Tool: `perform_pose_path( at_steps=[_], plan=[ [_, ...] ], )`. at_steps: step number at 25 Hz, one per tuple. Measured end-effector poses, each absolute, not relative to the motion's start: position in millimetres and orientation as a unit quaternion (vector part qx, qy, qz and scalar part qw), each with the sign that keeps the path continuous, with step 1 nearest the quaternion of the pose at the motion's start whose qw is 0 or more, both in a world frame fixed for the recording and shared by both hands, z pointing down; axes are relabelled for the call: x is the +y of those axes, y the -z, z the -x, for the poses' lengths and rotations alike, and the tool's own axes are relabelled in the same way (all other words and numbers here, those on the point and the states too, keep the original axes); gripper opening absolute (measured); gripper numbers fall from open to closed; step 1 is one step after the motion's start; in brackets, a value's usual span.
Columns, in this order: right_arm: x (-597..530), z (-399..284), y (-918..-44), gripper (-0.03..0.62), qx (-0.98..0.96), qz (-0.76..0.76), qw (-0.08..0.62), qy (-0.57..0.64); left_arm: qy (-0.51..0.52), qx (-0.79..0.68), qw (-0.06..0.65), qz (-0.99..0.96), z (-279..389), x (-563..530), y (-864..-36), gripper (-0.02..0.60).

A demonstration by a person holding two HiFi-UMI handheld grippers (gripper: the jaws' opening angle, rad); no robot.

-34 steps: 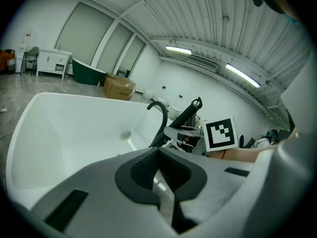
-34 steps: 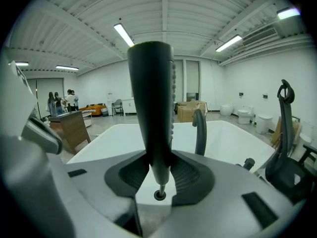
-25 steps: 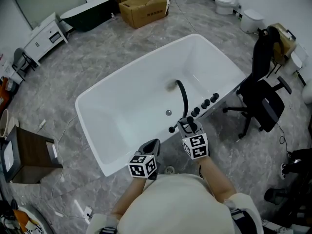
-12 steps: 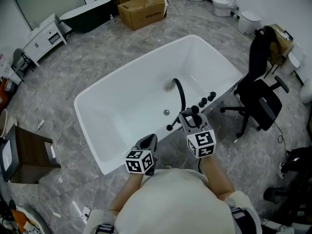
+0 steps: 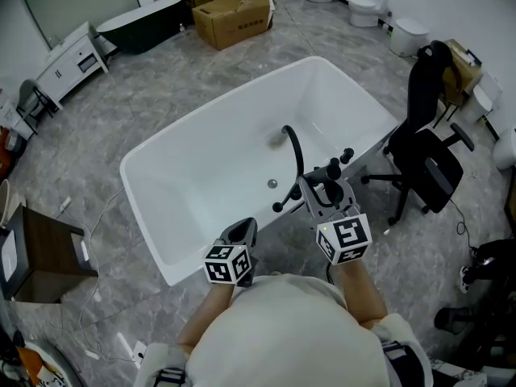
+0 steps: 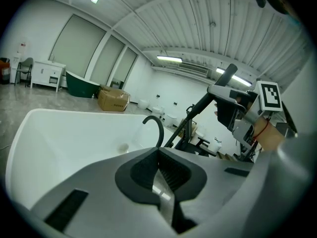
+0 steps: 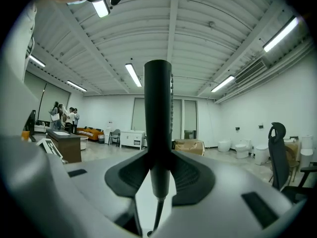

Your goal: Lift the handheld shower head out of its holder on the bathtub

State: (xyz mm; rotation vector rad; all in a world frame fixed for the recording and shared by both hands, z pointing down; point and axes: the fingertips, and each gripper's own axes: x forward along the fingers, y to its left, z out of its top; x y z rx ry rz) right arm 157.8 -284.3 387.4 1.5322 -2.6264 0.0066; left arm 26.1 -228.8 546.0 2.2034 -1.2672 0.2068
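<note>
The black stick-shaped shower head (image 7: 158,113) stands upright between the jaws of my right gripper (image 7: 158,180), which is shut on its handle. In the head view that gripper (image 5: 323,187) is raised above the near rim of the white bathtub (image 5: 173,268). The left gripper view shows the shower head (image 6: 224,78) up high, with its hose (image 6: 184,125) slanting down toward the rim. My left gripper (image 5: 244,231) hovers by the same rim further left, jaws shut and empty (image 6: 161,170). A black curved spout (image 5: 293,147) arches over the tub.
Black knobs (image 5: 345,156) line the tub's near rim. A black office chair (image 5: 431,156) stands right of the tub. A cardboard box (image 5: 230,6), a dark tub (image 5: 141,22) and toilets (image 5: 367,6) sit beyond. A wooden cabinet (image 5: 44,252) is at left.
My right gripper has risen with the shower head, lifting it up off the tub rim. The left gripper has stayed in place.
</note>
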Motion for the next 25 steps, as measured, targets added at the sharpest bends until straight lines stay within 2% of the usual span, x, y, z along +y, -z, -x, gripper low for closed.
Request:
perform_pose_path(
  at_steps=[10, 25],
  plan=[
    [-272, -164, -339, 0.144, -0.857, -0.513, 0.005, 0.045, -0.082, -0.476, 0.296, -0.824, -20, -222, -547, 0.020],
    [-269, -158, -337, 0.144, -0.861, -0.507, 0.008, 0.052, -0.081, -0.476, 0.298, -0.823, -15, -218, -549, 0.020]
  ],
)
